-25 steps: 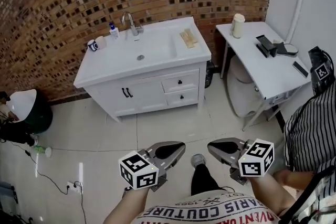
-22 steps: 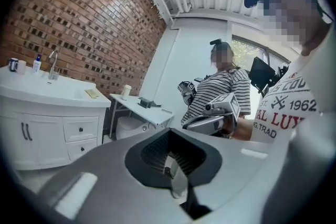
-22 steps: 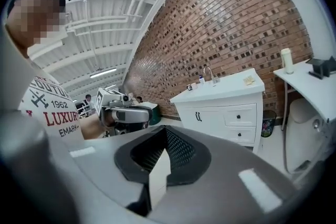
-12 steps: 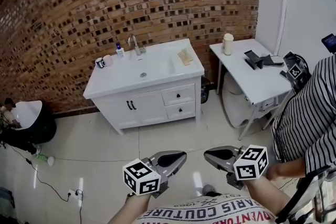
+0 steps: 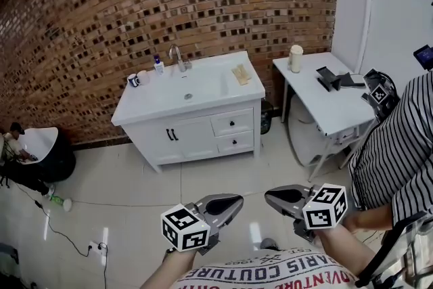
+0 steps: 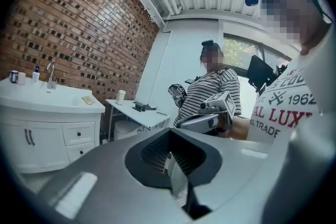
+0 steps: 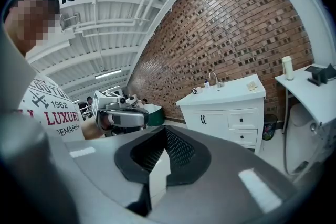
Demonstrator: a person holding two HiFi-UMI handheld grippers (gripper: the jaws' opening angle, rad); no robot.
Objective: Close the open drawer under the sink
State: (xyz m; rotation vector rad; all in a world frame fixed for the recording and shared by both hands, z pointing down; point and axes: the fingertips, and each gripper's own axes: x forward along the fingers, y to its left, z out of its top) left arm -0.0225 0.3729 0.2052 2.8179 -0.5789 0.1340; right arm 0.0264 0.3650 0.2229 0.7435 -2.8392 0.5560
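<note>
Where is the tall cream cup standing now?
Head view, right side: the cream cup stands on the white side table, at its far left corner, beside the sink cabinet.

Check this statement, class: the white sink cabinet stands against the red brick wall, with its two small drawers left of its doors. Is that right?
No. The head view shows the two small drawers right of the doors, not left. The white sink cabinet does stand against the red brick wall.

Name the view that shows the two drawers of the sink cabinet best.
The right gripper view: it faces the upper drawer and lower drawer nearly head-on, knobs clear. The head view looks down on them from afar; the left gripper view catches them toward its left side, at a slant.
</note>
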